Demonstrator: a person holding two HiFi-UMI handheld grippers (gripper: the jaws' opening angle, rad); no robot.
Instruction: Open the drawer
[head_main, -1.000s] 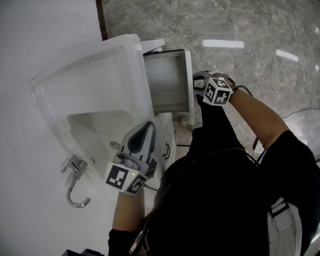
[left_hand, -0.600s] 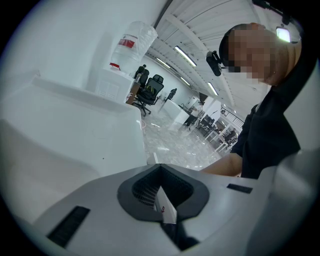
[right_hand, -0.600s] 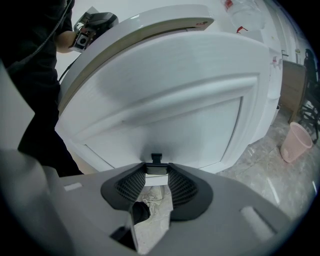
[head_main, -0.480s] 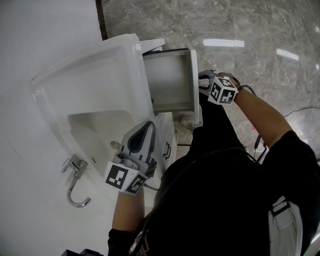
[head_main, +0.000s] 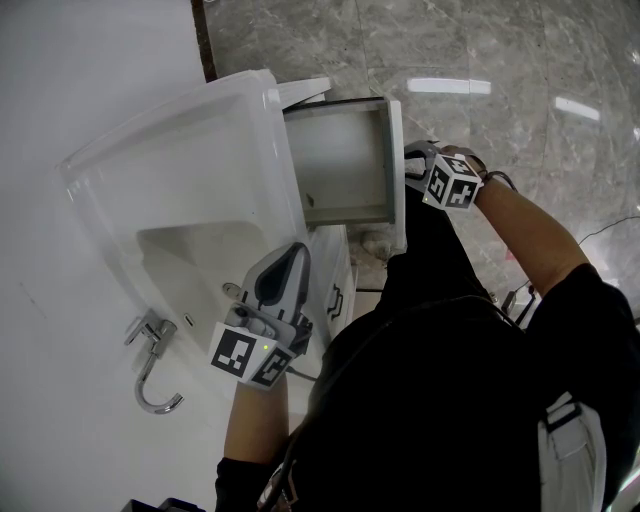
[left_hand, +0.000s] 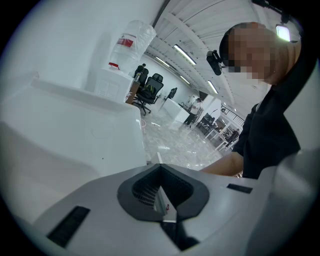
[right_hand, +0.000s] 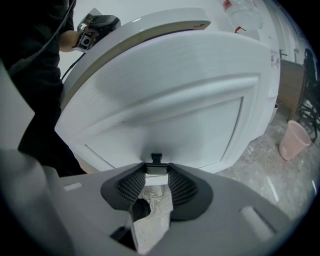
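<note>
Head view: drawer (head_main: 345, 160) juts rightward; right tongs (head_main: 409, 166) grip its front.

Open drawer (head_main: 345, 160) over bare floor (head_main: 500, 50)

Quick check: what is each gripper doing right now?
Left gripper: closed, holding nothing.
Right gripper: closed on the drawer handle.

White washbasin (head_main: 150, 140) with chrome tap (head_main: 147, 335) above grey marble floor (head_main: 480, 40) (a pink bin (right_hand: 292, 140), perhaps, nearby).
</note>
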